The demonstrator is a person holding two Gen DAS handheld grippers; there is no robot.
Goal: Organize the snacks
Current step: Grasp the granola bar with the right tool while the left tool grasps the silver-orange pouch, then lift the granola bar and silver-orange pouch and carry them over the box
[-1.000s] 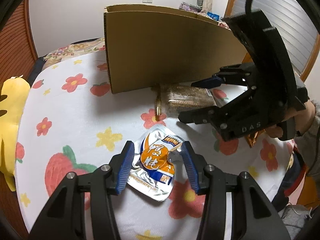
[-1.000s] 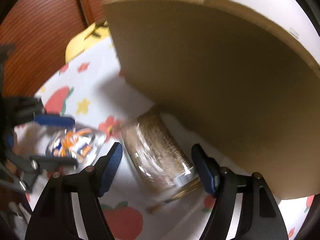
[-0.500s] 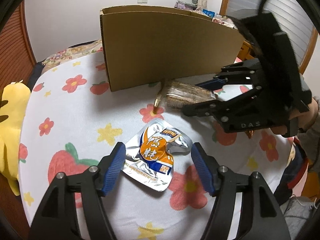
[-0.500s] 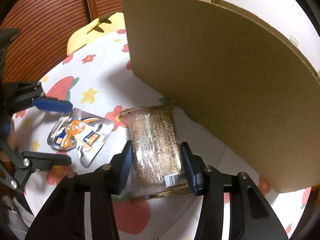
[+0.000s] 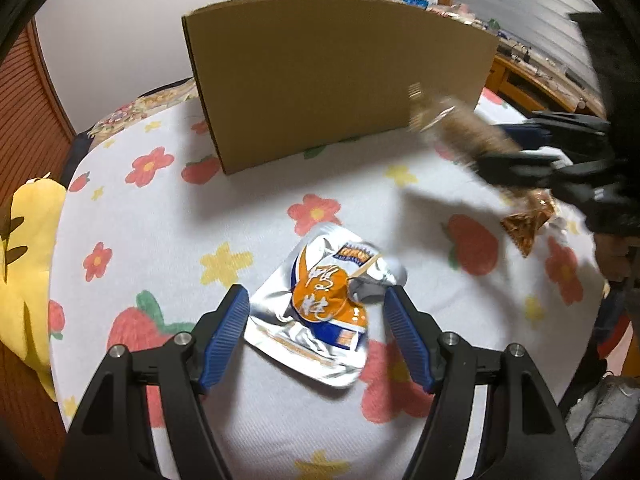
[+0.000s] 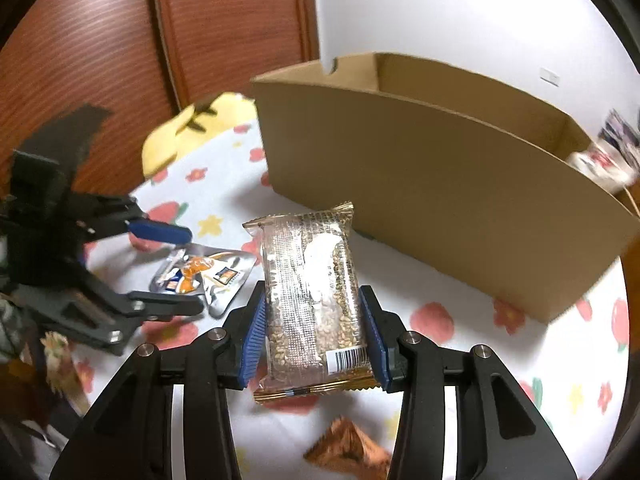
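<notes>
Clear film full of brown grain makes up the bar [image 6: 316, 300] that is pinched between the blue pads [image 6: 254, 336] of the right gripper [image 6: 314, 334]. The bar is held above the tabletop [image 6: 452, 292], its barcode end nearest the camera and its far end pointed toward the cardboard box [image 6: 440, 184]. In the left view the right gripper [image 5: 516, 148] is seen blurred at the right, raised in front of the box's [image 5: 332, 76] right end, with the bar [image 5: 468, 128] sticking out to the left.

The left gripper [image 5: 316, 332] is held low over the tabletop [image 5: 160, 240], fingers pointed toward the box, with its jaws spread wide. A silver and orange pouch [image 5: 324, 312] lies flat on the flowered cloth between the pads [image 5: 224, 340], touched by neither as far as can be told. In the right view the same gripper [image 6: 168, 268] is seen from the side, one finger on each side of the pouch [image 6: 200, 276].

A small brown triangular pack [image 5: 528, 224] lies near the tabletop's right edge; in the right view it [image 6: 348, 448] is seen below the bar. The box stands open-topped at the far side. A yellow cushion [image 5: 24, 256] sits at the left edge.
</notes>
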